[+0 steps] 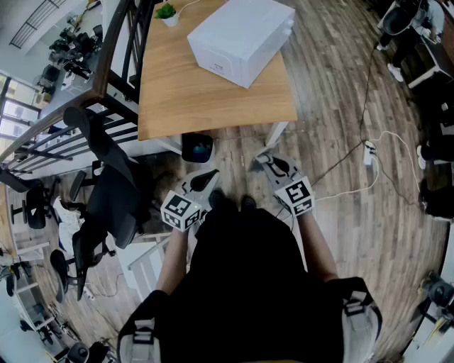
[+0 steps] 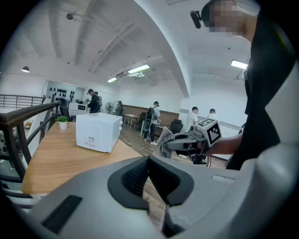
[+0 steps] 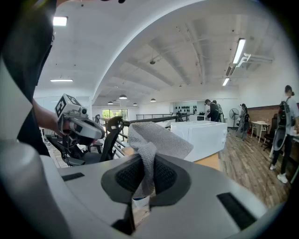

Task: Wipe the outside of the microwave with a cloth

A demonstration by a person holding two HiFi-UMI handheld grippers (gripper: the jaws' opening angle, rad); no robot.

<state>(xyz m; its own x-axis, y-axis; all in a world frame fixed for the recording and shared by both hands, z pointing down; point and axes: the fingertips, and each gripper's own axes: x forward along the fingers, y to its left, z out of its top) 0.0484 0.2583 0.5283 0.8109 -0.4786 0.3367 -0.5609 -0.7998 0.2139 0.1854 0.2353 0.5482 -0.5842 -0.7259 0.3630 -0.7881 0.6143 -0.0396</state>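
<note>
The white microwave (image 1: pixel 241 37) stands on the wooden table (image 1: pixel 177 92), at its far right part; it also shows in the left gripper view (image 2: pixel 96 131) and the right gripper view (image 3: pixel 201 135). My right gripper (image 3: pixel 145 172) is shut on a grey cloth (image 3: pixel 156 142) that sticks up between its pads. In the head view it (image 1: pixel 264 162) hovers over the floor just short of the table's near edge. My left gripper (image 1: pixel 207 177) is beside it, jaws together with nothing held (image 2: pixel 149 161). Both grippers are well short of the microwave.
A black office chair (image 1: pixel 106 198) stands at my left by a dark railing (image 1: pixel 64 120). A dark bin (image 1: pixel 197 147) sits under the table edge. A small potted plant (image 1: pixel 167 12) is behind the microwave. Cables and a power strip (image 1: pixel 369 152) lie on the floor at right.
</note>
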